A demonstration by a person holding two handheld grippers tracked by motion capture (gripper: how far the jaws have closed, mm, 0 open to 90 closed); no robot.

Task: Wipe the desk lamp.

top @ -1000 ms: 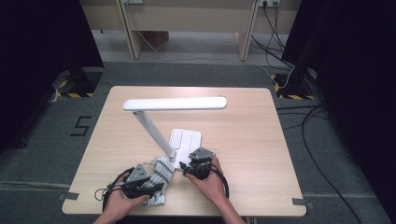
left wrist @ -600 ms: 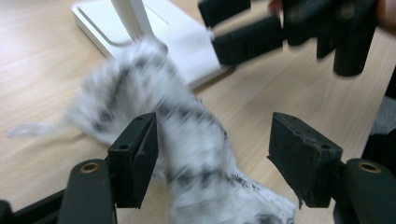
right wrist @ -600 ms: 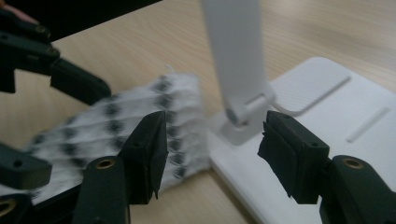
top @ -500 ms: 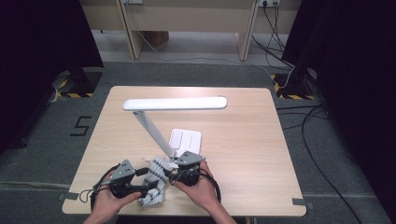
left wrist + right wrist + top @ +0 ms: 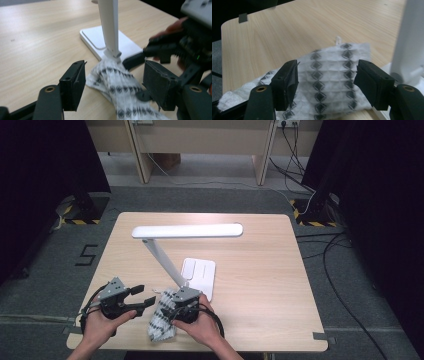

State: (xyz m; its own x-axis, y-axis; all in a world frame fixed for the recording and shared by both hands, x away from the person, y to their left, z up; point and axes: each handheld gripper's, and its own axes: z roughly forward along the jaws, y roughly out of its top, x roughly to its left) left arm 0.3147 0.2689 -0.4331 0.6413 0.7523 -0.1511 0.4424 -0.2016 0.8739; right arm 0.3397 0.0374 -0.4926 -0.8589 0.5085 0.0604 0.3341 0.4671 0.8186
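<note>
Patterned white cloth (image 5: 162, 320) beside lamp base

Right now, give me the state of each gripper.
Left gripper: open, jaws just opened, holding nothing, beside the patterned cloth.
Right gripper: open, holding nothing, jaws above the cloth.

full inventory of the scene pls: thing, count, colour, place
cloth: 1, white with a dark diamond pattern, folded, near front edge of the table between the two grippers
desk lamp: 1, white, mid table; flat base beside the cloth, long head held level over the table
table: 1, light wood, centre of the high view
tape pieces: grey, at the table's front corners
cables: several, dark and white, on the grey floor behind and right of the table
floor marking "5": 1, black, left of the table
left gripper: 1, black, jaws open, just left of the cloth, not gripping it
right gripper: 1, black, jaws open above the cloth
hands: 2, at the front edge
</note>
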